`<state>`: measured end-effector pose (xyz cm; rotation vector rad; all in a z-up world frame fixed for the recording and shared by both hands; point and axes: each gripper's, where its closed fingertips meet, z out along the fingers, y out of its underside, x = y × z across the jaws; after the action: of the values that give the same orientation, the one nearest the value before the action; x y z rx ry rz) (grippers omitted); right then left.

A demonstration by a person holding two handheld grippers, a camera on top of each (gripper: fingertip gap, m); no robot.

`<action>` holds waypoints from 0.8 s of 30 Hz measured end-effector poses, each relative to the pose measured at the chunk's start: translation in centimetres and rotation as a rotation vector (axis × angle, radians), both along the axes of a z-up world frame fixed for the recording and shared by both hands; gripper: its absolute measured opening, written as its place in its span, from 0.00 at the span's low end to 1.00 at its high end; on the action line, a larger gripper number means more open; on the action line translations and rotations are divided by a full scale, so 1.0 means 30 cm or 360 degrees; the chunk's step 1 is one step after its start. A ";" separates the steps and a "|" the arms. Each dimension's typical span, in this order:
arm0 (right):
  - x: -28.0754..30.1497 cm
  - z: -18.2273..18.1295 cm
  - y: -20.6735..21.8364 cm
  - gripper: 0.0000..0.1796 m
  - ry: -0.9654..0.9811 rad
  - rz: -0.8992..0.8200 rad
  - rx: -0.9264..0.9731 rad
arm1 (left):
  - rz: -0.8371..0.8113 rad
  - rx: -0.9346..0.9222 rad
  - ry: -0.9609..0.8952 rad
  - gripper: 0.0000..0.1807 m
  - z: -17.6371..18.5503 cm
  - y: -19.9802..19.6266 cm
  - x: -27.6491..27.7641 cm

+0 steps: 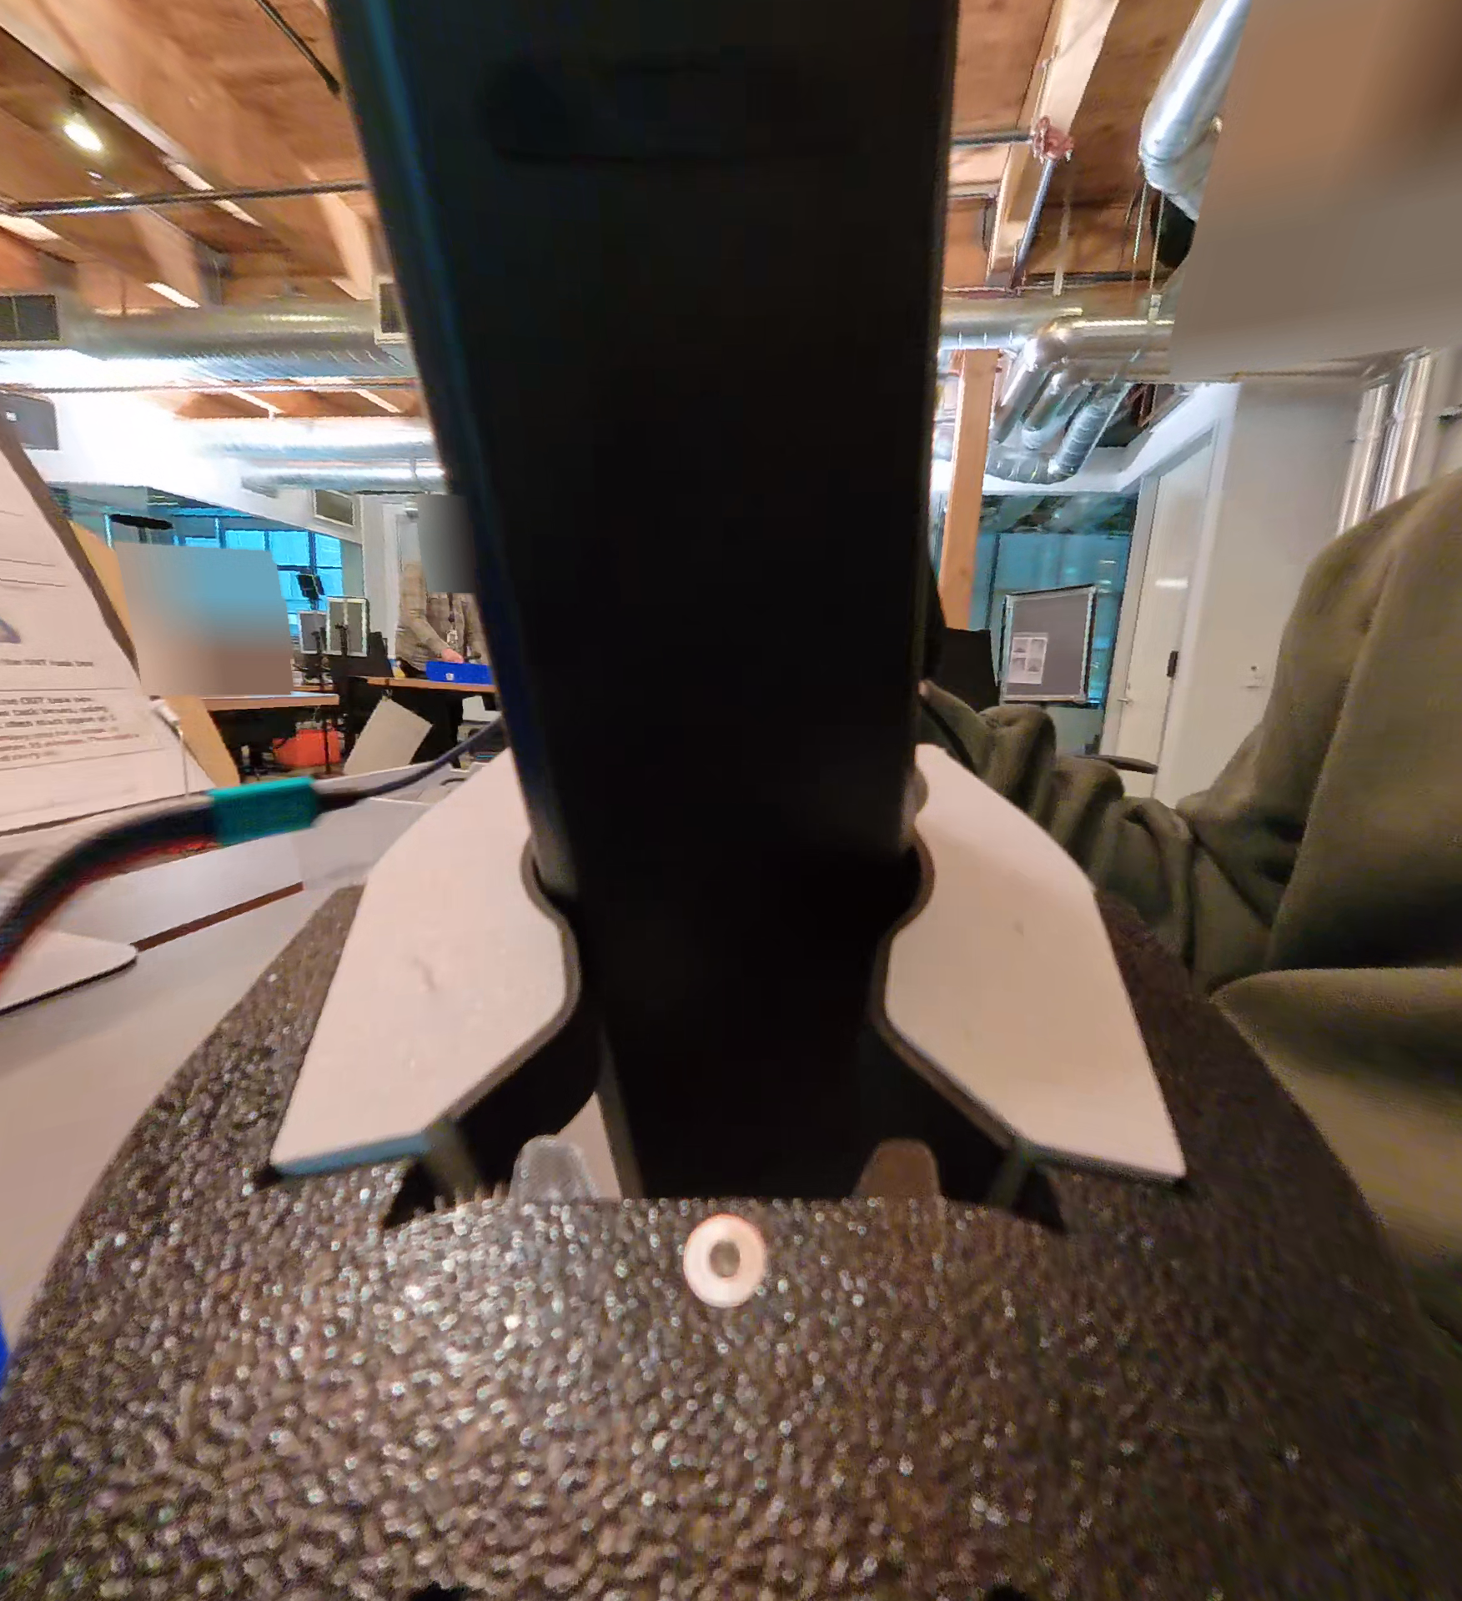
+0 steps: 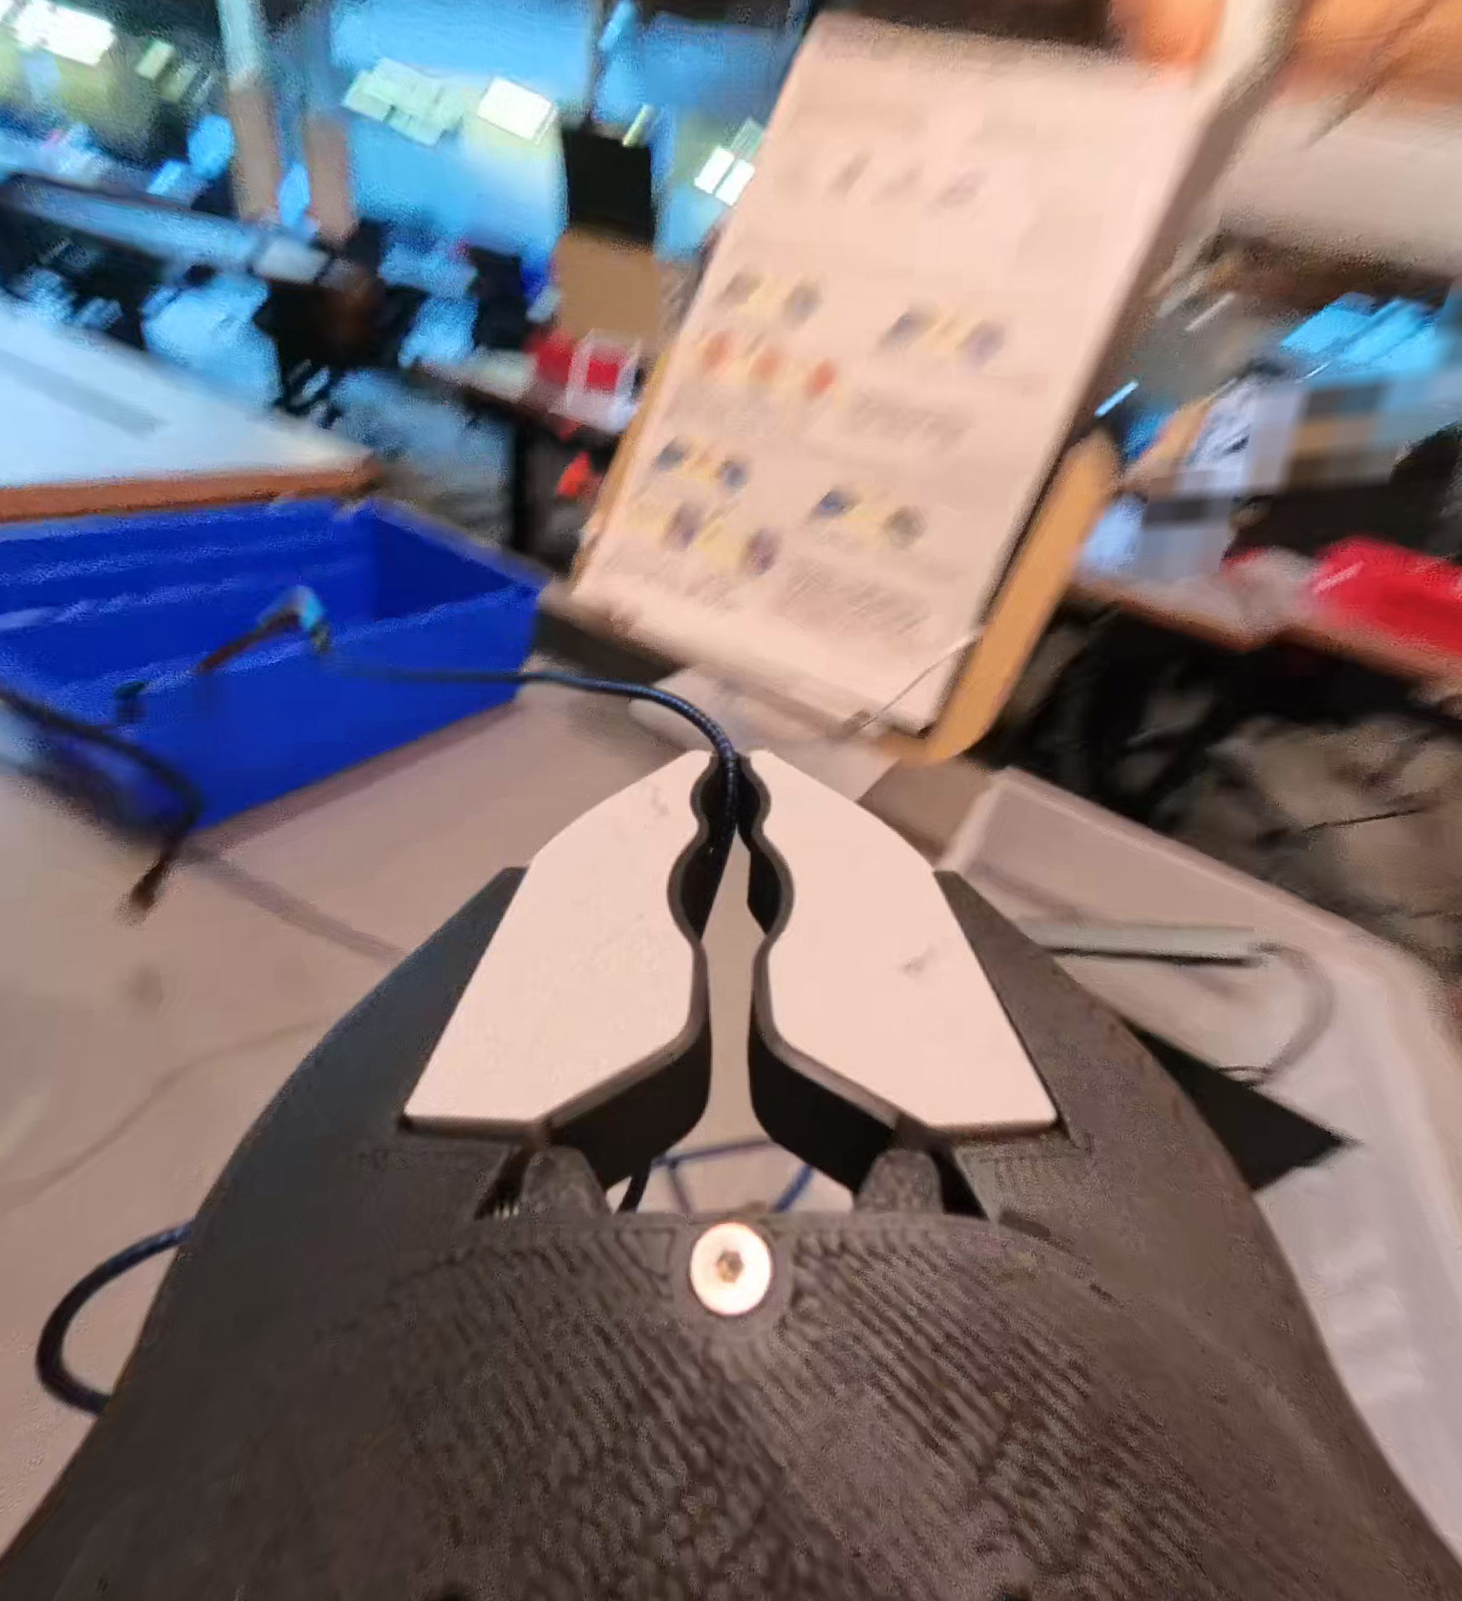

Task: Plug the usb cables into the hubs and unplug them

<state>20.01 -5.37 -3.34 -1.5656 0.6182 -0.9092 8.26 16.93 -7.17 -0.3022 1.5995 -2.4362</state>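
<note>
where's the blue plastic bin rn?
Right wrist view, left side: the blue plastic bin sits on the table, left of the tilted printed sheet, beyond the right gripper.

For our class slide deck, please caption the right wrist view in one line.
Right gripper pinches a dark braided cable above the pale tabletop, with a blue plastic bin behind.

Two claws [image 1: 727,866] [image 2: 731,780], one black hub [image 1: 692,520], one dark cable [image 2: 536,680], one blue bin [image 2: 233,606], one printed sheet [image 2: 866,390]
</note>
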 end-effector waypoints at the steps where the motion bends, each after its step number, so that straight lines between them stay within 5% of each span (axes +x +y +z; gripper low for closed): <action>1: -0.020 0.069 -0.058 0.01 -0.0184 -0.0115 0.0111 | 0.0008 0.0010 -0.0003 0.40 -0.002 -0.009 0.001; 5: -0.120 0.286 -0.262 0.01 -0.0427 -0.0182 0.0680 | 0.0024 0.0052 0.0013 0.40 -0.014 -0.027 0.006; 8: -0.107 0.260 -0.312 0.01 -0.0261 -0.0172 0.0556 | -0.0011 0.0063 0.0010 0.40 -0.015 -0.033 -0.003; 11: -0.083 0.089 -0.191 0.01 0.0123 0.0146 0.0348 | -0.0078 0.0045 -0.0005 0.40 -0.009 -0.046 -0.021; 15: -0.062 0.007 -0.053 0.01 0.0152 0.0254 0.0345 | -0.0127 0.0053 0.0002 0.40 -0.014 -0.068 -0.029; 17: -0.079 -0.080 0.092 0.01 0.0371 0.0527 0.0259 | -0.0155 0.0034 -0.0003 0.40 -0.010 -0.074 -0.035; 18: -0.111 -0.138 0.166 0.04 0.0518 0.0697 0.0157 | -0.0173 0.0023 -0.0005 0.40 -0.008 -0.077 -0.039; 19: -0.134 -0.182 0.217 0.18 0.0610 0.0781 0.0039 | -0.0190 0.0018 -0.0002 0.40 -0.009 -0.079 -0.041; 21: -0.152 -0.182 0.262 0.39 0.0526 0.0736 -0.0086 | -0.0185 0.0041 0.0005 0.40 -0.020 -0.085 -0.038; 24: -0.269 -0.020 0.344 0.36 0.0310 0.0921 0.0104 | -0.0155 0.0136 0.0009 0.40 -0.052 -0.101 -0.032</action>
<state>11.94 4.96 -3.95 -1.6572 0.2926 -0.3024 7.30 13.89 -8.74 -0.2224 1.7540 -2.4301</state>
